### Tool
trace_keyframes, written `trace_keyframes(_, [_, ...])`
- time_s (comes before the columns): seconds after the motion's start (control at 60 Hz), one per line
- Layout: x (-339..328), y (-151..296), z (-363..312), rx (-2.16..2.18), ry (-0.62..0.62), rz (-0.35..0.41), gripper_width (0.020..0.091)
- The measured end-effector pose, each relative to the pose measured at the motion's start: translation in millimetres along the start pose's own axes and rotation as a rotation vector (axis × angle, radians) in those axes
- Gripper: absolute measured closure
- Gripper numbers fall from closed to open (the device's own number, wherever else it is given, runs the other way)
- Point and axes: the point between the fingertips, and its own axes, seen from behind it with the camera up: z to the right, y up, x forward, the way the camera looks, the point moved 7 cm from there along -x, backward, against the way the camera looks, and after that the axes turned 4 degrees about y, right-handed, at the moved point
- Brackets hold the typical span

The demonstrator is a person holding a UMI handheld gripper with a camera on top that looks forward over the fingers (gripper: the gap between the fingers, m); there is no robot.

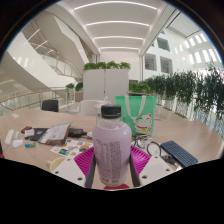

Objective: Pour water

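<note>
Fingers (pixel 112 165) clenched on a pale capped bottle (pixel 111 143), cluttered round counter (pixel 40 152) beneath, green chair (pixel 134 109) beyond, bright white atrium.

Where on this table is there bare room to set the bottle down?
The claw is shut on the bottle. Bare tabletop shows on the near side of the paper clutter. The other side is crowded: cables and a keyboard.

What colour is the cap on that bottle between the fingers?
The bottle has a dark grey cap, seen in the gripper view; the gripper holds it.
</note>
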Motion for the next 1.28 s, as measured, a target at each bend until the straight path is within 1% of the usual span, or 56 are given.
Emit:
trace_keyframes(0.05, [2,-17,4,-0.014,0.030,0.010,0.0561])
trace_keyframes(0.067, [2,-17,5,-0.020,0.036,0.004,0.0561])
trace_keyframes(0.1, [7,-35,5,-0.027,0.046,-0.005,0.0563])
trace_keyframes(0.117, [13,-55,2,-0.025,0.052,0.000,0.0561])
trace_keyframes(0.133, [12,-48,3,-0.032,0.055,-0.016,0.0562])
trace_keyframes(0.15, [13,-52,3,-0.033,0.059,-0.024,0.0560])
trace_keyframes(0.217, [19,-67,8,-0.024,0.061,-0.051,0.0553])
trace_keyframes(0.233, [21,-77,12,-0.020,0.062,-0.052,0.0561])
trace_keyframes(0.283, [21,-91,12,-0.025,0.051,-0.089,0.0557])
trace_keyframes(0.317, [21,-91,12,-0.036,0.048,-0.065,0.0560])
trace_keyframes(0.4, [18,-95,18,-0.001,0.041,-0.076,0.0559])
trace_keyframes(0.5, [15,-97,17,0.035,0.045,-0.066,0.0559])
trace_keyframes(0.55, [16,-96,16,0.034,0.045,-0.085,0.0537])
trace_keyframes(0.6, [15,-95,18,0.038,0.039,-0.136,0.0495])
trace_keyframes(0.617, [13,-96,19,0.043,0.029,-0.159,0.0466])
trace_keyframes(0.65, [9,-99,20,0.051,0.015,-0.206,0.0382])
trace_keyframes(0.683, [5,-101,17,0.049,0.027,-0.228,0.0303])
trace_keyframes(0.7, [-1,-99,15,0.046,0.035,-0.230,0.0274])
trace_keyframes(0.733, [-11,-93,12,0.039,0.045,-0.229,0.0251])
trace_keyframes(0.8, [-35,-85,4,0.030,0.056,-0.238,0.0252])
trace_keyframes(0.883, [-69,-76,-8,0.014,0.036,-0.244,0.0256])
trace_keyframes(0.95, [-103,-64,-14,0.010,0.001,-0.245,0.0257])
trace_keyframes(1.167, [-218,-29,-56,0.032,-0.144,-0.199,0.0261])
trace_keyframes(1.283, [-270,-6,-84,0.065,-0.187,-0.190,0.0260])
